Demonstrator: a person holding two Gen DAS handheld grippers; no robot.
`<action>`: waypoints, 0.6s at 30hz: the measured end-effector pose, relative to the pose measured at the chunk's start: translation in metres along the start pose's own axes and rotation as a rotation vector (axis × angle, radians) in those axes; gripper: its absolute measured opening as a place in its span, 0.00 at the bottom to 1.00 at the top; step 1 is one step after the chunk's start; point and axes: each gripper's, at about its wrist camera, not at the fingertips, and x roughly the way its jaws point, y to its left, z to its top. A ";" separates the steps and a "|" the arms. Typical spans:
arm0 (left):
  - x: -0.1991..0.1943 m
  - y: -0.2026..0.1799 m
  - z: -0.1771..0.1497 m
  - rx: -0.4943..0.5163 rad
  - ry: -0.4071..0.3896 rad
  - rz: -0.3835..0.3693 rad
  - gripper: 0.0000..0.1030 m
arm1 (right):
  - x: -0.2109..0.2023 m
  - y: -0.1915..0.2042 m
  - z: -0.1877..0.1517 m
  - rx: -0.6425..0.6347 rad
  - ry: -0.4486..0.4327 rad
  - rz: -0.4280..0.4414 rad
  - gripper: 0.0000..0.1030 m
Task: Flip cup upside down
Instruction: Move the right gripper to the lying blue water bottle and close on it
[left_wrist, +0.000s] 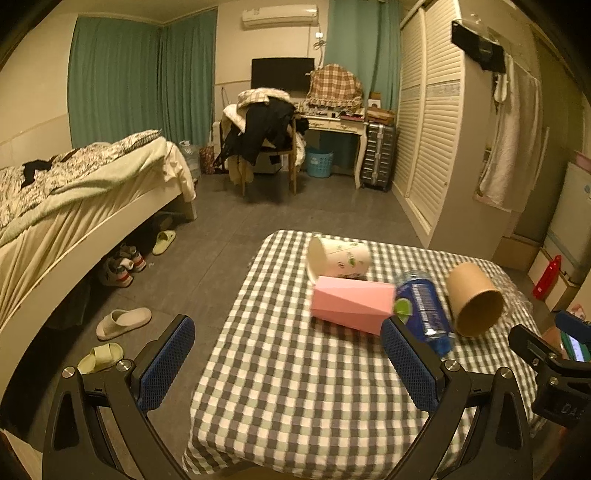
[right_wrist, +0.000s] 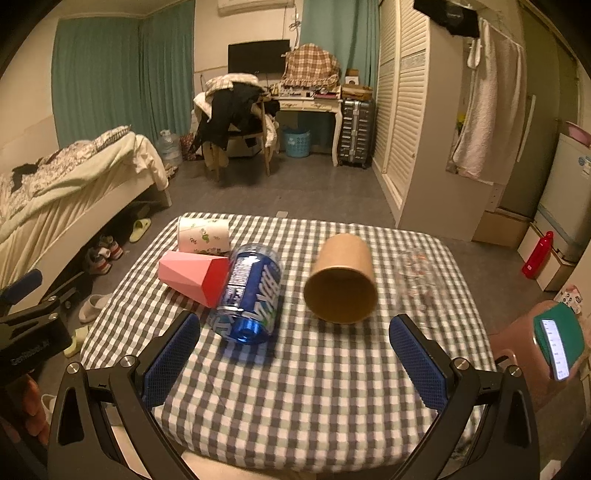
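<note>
Several cups lie on their sides on a checked table (left_wrist: 295, 387) (right_wrist: 314, 398). A brown paper cup (left_wrist: 474, 299) (right_wrist: 341, 278) has its mouth turned toward me. A pink faceted cup (left_wrist: 351, 306) (right_wrist: 192, 275), a white printed paper cup (left_wrist: 338, 258) (right_wrist: 203, 236) and a blue plastic bottle (left_wrist: 424, 310) (right_wrist: 251, 295) lie close together. A clear glass (right_wrist: 421, 280) lies to the right, hard to make out. My left gripper (left_wrist: 288, 365) and my right gripper (right_wrist: 295, 350) both hover open near the table's front, holding nothing.
A bed (left_wrist: 74, 206) stands to the left with slippers (left_wrist: 123, 323) and shoes on the floor. A wardrobe (left_wrist: 432, 129) lines the right wall. A chair piled with clothes (left_wrist: 262, 136) and a desk are at the back. A phone (right_wrist: 557, 347) sits at right.
</note>
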 end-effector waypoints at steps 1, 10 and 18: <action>0.004 0.003 0.000 -0.004 0.007 0.006 1.00 | 0.006 0.003 0.001 -0.002 0.005 0.002 1.00; 0.045 0.030 -0.003 -0.019 0.087 0.048 1.00 | 0.102 0.032 0.000 0.026 0.159 0.039 1.00; 0.068 0.043 -0.010 -0.030 0.140 0.054 1.00 | 0.153 0.035 -0.007 0.027 0.255 0.024 0.76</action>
